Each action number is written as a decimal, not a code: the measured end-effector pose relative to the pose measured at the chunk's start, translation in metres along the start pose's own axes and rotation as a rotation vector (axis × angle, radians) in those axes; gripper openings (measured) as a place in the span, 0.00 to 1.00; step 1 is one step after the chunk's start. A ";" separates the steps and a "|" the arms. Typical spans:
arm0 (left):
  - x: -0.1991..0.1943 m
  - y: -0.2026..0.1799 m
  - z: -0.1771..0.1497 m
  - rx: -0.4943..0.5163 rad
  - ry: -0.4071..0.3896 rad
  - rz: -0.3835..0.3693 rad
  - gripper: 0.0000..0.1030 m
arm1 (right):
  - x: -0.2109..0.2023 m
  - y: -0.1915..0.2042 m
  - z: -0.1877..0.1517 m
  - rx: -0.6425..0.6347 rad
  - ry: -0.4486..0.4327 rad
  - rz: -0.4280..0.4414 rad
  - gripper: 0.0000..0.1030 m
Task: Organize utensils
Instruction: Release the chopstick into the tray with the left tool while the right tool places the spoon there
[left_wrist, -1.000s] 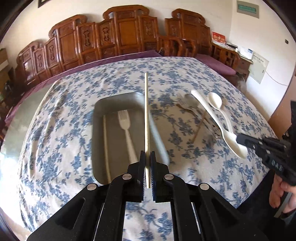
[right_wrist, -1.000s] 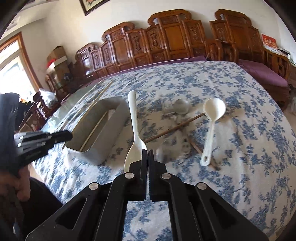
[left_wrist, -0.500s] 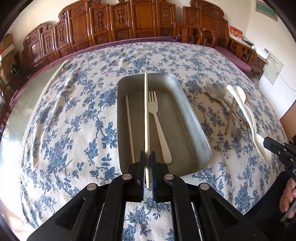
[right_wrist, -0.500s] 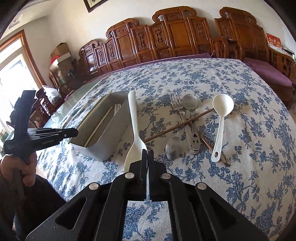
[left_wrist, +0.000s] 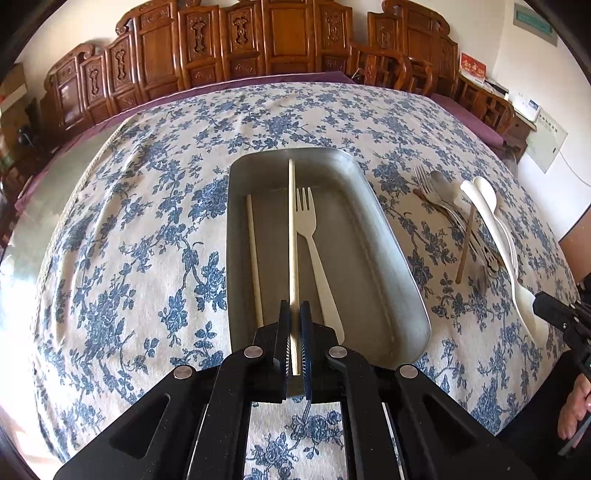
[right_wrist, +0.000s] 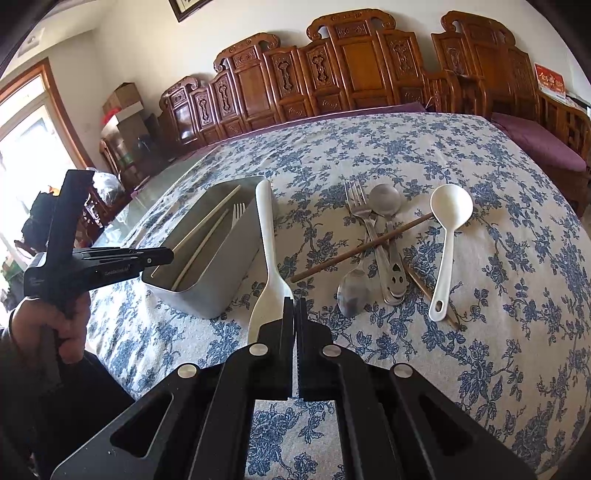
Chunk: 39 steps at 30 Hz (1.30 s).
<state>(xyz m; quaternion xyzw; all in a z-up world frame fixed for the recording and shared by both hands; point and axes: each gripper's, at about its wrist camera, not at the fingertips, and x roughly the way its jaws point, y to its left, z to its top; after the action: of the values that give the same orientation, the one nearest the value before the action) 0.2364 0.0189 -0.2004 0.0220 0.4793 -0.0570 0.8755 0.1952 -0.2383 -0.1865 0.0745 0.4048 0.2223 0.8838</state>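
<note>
My left gripper is shut on a pale chopstick and holds it lengthwise over the grey metal tray. Inside the tray lie another pale chopstick and a white plastic fork. My right gripper is shut on a white plastic utensil whose handle points toward the tray. The left gripper also shows in the right wrist view, at the tray's near end.
To the right of the tray lies a pile: a metal fork, metal spoons, a brown chopstick and a white ladle. The table carries a blue floral cloth. Carved wooden chairs line the far side.
My left gripper has come down and forward over the tray with the chopstick in it. The right gripper has stayed nearly still with its white utensil.
</note>
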 end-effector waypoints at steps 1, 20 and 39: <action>0.000 0.000 0.001 -0.001 -0.008 -0.001 0.04 | 0.000 0.001 0.001 -0.002 0.002 0.000 0.02; -0.028 0.029 0.002 -0.031 -0.134 -0.053 0.05 | 0.041 0.056 0.039 -0.072 0.046 0.027 0.02; -0.041 0.056 0.002 -0.095 -0.166 -0.045 0.05 | 0.109 0.107 0.064 -0.063 0.149 0.022 0.05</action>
<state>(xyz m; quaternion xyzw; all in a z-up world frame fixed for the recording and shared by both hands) 0.2229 0.0773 -0.1659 -0.0350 0.4075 -0.0558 0.9108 0.2702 -0.0909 -0.1848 0.0345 0.4614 0.2495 0.8507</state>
